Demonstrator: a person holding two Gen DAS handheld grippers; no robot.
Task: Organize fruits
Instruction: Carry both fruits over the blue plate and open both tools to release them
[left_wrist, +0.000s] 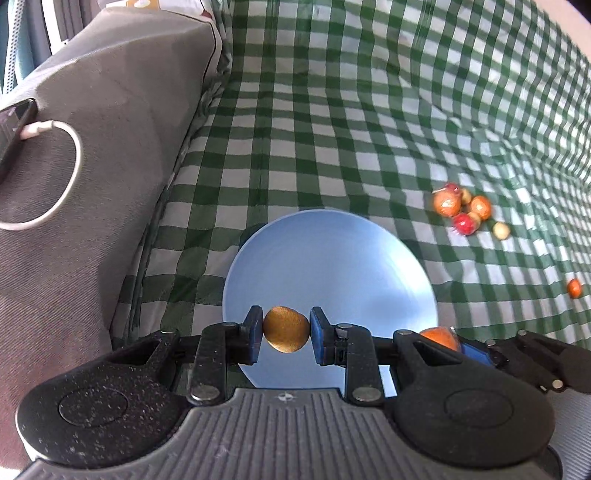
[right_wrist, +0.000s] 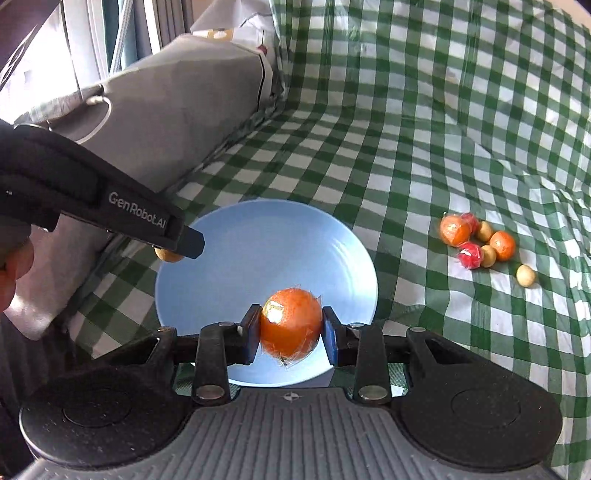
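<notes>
1. Step in hand: transfer of two fruits to the round light-blue plate (right_wrist: 332, 236), which lies empty at lower centre of both views on the green-and-white checked cloth (left_wrist: 332, 110).
2. Left gripper (left_wrist: 286, 329): fingers clenched on a small brown, rough-skinned fruit (left_wrist: 286, 329), held over the near part of the plate.
3. Right gripper (right_wrist: 291, 325): fingers clenched on a plastic-wrapped orange fruit (right_wrist: 291, 325), also over the plate.
4. Next move, as a judgement: lower each fruit to the plate before release; both are round and may roll.
5. Remaining: a cluster of orange, red and pale fruits (right_wrist: 476, 240) at right of frame, well apart from the plate; one stray orange fruit (left_wrist: 574, 288) at far right.
6. Obstruction: the grippers work close together. A grey cushion (left_wrist: 110, 147) carrying a phone and white cable (left_wrist: 55, 170) borders the left.
</notes>
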